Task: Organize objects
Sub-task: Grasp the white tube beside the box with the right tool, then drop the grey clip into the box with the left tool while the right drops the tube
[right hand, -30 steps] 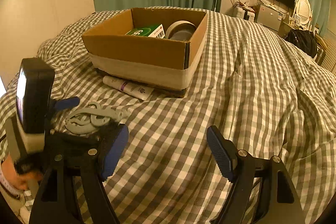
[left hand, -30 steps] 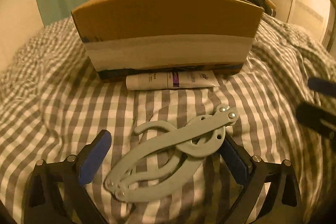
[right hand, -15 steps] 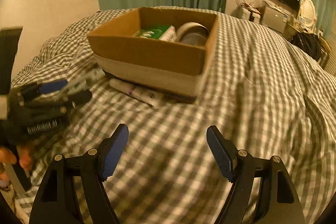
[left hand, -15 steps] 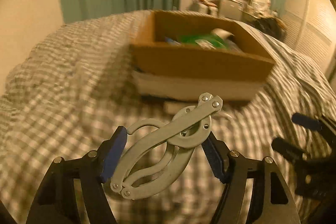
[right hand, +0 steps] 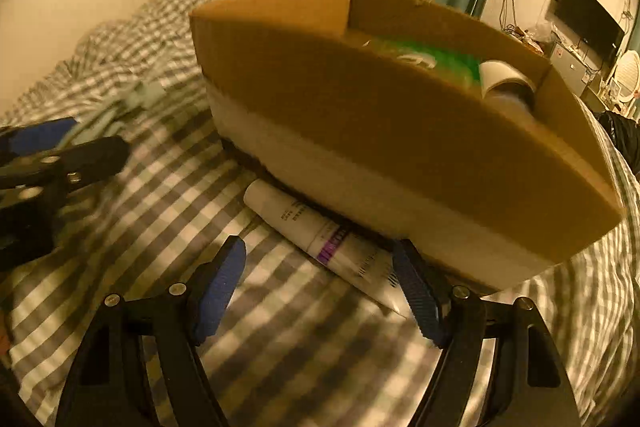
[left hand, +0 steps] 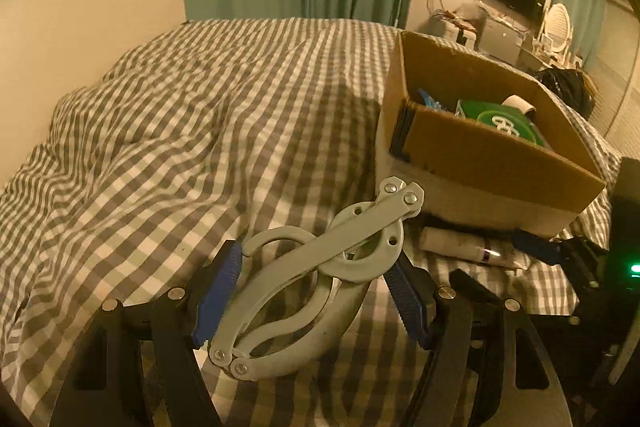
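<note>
Cardboard box [right hand: 400, 131] holds green packet [right hand: 436, 61], tape roll [right hand: 506, 83]

The left gripper [left hand: 316, 291] is seen from its own wrist camera with its blue-padded fingers [left hand: 218, 287] closed in on a pale grey folding clamp [left hand: 316, 279], which is held raised between the pads. In the right wrist view it appears blurred at the left edge. The right gripper [right hand: 320, 291] is held low with its jaws spread wide and nothing gripped between its blue pads [right hand: 416, 295]. Its fingertips are also glimpsed at the right of the left wrist view.
</note>
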A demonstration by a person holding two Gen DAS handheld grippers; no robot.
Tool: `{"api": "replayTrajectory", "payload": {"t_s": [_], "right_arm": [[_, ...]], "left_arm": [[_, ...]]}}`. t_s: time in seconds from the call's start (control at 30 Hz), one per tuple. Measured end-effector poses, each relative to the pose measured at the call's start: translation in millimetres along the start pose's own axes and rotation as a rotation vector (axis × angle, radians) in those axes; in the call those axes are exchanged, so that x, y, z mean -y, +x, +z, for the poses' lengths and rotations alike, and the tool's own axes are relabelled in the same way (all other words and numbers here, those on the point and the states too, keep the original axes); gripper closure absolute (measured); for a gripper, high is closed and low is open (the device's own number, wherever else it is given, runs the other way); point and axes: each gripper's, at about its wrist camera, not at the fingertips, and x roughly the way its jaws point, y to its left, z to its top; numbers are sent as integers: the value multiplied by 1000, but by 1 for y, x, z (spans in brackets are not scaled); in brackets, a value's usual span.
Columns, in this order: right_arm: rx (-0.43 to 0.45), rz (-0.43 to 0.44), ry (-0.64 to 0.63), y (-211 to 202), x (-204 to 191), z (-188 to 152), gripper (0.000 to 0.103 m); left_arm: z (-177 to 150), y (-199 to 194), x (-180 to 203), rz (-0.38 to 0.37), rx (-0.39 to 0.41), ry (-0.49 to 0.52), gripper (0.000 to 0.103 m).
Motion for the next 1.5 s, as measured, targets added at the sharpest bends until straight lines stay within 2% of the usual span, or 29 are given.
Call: {"api": "replayTrajectory", "payload": {"t_s": [0.17, 0.2, 0.23, 0.27, 0.3, 0.33, 0.53, 0.77, 0.97, 1.2, 1.37, 1.5], "right_arm": [[-20, -73, 7, 21, -9, 0, 27], [-23, -82, 11, 23, -10, 0, 30], [-20, -91, 13, 23, -10, 0, 33], [-15, -96, 17, 24, -9, -1, 46], [-11, -95, 23, 25, -8, -2, 53], [-2, -82, 29, 24, -6, -4, 54], [17, -7, 27, 2, -4, -14, 75], [63, 106, 91, -52, 12, -37, 91], [113, 143, 100, -97, 19, -49, 91], [209, 167, 132, -151, 41, -52, 92], [279, 157, 137, -179, 53, -34, 92], [324, 133, 121, -194, 67, -14, 92]], "left_arm": [[-4, 6, 3, 7, -10, 20, 29], [-5, 8, 5, 11, -14, 28, 29], [-6, 9, 6, 15, -17, 34, 29], [-6, 9, 6, 16, -18, 35, 29], [-7, 9, 6, 14, -16, 34, 29], [-7, 8, 6, 11, -12, 30, 29], [-12, 5, 8, -6, -10, 23, 29], [-21, -15, 17, -24, -2, 2, 29], [-24, -34, 35, -34, 2, 30, 29], [-10, -68, 49, -54, 56, 24, 29], [15, -87, 67, -82, 111, 57, 29], [46, -96, 82, -71, 170, 88, 29]]}}
